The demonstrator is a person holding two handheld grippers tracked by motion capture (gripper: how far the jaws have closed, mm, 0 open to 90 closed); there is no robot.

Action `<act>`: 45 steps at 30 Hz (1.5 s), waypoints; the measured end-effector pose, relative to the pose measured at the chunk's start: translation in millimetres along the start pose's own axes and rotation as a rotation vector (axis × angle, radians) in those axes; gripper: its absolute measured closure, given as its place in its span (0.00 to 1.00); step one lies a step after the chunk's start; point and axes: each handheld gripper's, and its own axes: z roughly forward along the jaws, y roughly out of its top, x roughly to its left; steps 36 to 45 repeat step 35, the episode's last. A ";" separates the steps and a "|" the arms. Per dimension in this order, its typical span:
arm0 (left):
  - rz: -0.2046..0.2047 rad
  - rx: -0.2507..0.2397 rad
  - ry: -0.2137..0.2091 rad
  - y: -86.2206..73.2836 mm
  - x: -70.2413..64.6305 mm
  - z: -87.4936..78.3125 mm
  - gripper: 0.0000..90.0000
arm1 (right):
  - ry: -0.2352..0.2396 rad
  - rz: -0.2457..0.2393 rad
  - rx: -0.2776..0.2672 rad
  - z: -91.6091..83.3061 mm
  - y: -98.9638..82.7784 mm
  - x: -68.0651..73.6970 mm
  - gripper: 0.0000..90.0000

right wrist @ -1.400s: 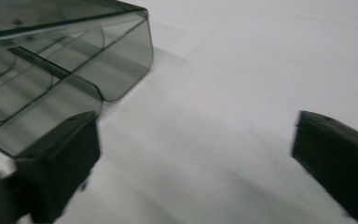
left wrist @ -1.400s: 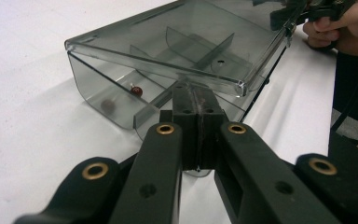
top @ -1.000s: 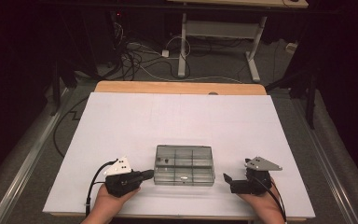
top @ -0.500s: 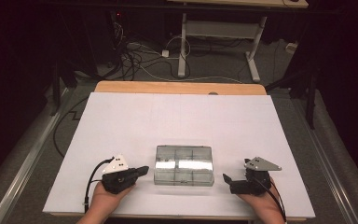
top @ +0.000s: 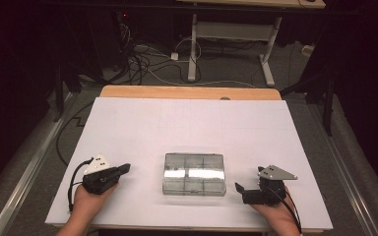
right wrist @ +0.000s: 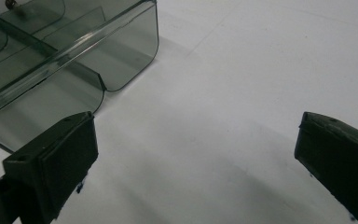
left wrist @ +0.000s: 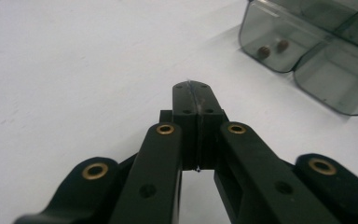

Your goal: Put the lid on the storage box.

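Note:
A clear smoky plastic compartment box lies with its lid down near the front middle of the white table. My left gripper rests to the left of the box, apart from it, pointing toward it. In the left gripper view, my left gripper has its jaws pressed together with nothing between them, and the box lies ahead at the upper right with two small brown screws in a corner compartment. My right gripper sits right of the box. In the right gripper view, my right gripper stands wide open over bare table beside the box.
A wooden strip runs along the table's far edge. Beyond it are cables on the floor and a white desk frame. A metal rail runs along the left side.
My left gripper has drawn back to the left, away from the box's left side, staying shut. The box top now shows a bright glare. The right gripper has kept still.

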 end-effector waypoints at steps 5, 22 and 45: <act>-0.020 -0.003 -0.010 -1.0 -0.5 3.0 0.97 | -0.002 -0.006 0.001 1.5 1.1 1.7 0.00; -0.005 0.027 -0.008 5.0 -7.5 16.4 0.23 | 0.015 -0.006 -0.040 -2.5 0.1 5.4 0.00; 0.012 0.053 0.010 9.1 -11.9 22.0 0.00 | 0.014 -0.004 -0.070 -8.2 -2.9 3.1 0.00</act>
